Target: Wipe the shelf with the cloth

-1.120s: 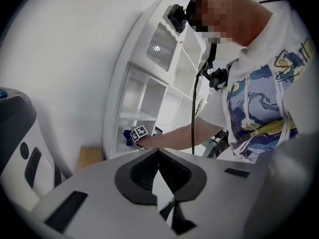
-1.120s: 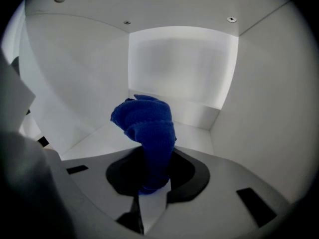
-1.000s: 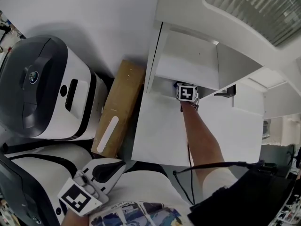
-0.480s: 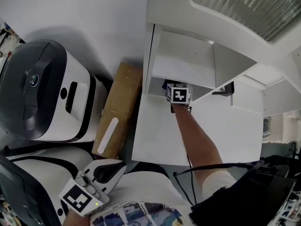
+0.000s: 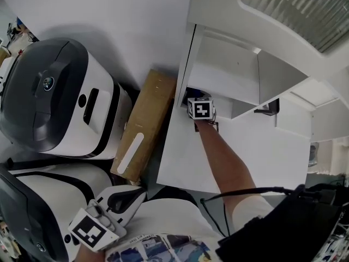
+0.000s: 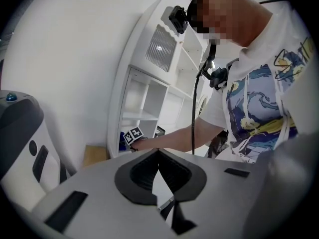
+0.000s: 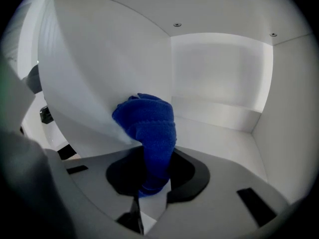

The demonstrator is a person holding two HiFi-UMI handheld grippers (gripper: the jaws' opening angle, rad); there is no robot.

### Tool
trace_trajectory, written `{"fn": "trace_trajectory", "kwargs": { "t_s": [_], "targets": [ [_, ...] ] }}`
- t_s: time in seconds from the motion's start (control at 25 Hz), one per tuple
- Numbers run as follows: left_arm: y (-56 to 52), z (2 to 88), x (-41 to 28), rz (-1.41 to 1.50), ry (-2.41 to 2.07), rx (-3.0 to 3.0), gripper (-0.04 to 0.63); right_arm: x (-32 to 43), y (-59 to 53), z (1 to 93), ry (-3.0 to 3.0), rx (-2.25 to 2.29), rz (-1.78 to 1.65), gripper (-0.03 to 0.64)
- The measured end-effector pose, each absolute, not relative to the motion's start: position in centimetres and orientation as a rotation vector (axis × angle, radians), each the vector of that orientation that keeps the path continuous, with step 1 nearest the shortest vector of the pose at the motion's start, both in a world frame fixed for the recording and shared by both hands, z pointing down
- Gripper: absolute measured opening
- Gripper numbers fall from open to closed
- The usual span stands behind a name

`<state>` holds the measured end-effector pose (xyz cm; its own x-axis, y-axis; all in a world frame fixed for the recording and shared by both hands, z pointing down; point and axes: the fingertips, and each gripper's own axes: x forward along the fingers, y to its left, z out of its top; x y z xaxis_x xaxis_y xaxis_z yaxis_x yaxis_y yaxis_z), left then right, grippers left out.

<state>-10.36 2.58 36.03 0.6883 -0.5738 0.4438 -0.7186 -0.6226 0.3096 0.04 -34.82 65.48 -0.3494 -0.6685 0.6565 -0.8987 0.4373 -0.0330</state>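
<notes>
Inside the shelf (image 7: 224,148) compartment, right gripper (image 7: 152,185) clamped the blue cloth (image 7: 149,123), its bunched end against the left wall. Cloth likely soft, light and floppy; best pinched at a thick fold. Left gripper (image 6: 159,178) hung low, jaws together, empty.

Head camera looks down — all views share the shelf (image 5: 229,72) (right nearest).

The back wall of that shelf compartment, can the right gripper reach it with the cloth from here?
Probably yes. The right gripper is shut on the blue cloth beside the left wall, and nothing stands between it and the back wall.
</notes>
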Motion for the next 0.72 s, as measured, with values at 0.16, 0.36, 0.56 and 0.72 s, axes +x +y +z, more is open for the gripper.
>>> {"fn": "trace_trajectory", "kwargs": {
  "t_s": [0.16,0.36,0.56,0.72],
  "targets": [
    [2.9,36.0,-10.5,0.414,-1.003,2.432,0.012,2.6,-35.0,66.4,-2.077,1.332,0.499,0.098],
    [2.9,35.9,-10.1,0.417,-0.976,2.445,0.012,6.9,-35.3,67.0,-2.01,1.403,0.508,0.098],
    [2.9,35.9,-9.4,0.429,-0.938,2.472,0.012,11.3,-34.8,67.0,-1.893,1.472,0.503,0.098],
    [2.9,35.8,-8.9,0.433,-0.92,2.484,0.012,12.6,-34.0,66.7,-1.819,1.469,0.496,0.098]
  ]
}}
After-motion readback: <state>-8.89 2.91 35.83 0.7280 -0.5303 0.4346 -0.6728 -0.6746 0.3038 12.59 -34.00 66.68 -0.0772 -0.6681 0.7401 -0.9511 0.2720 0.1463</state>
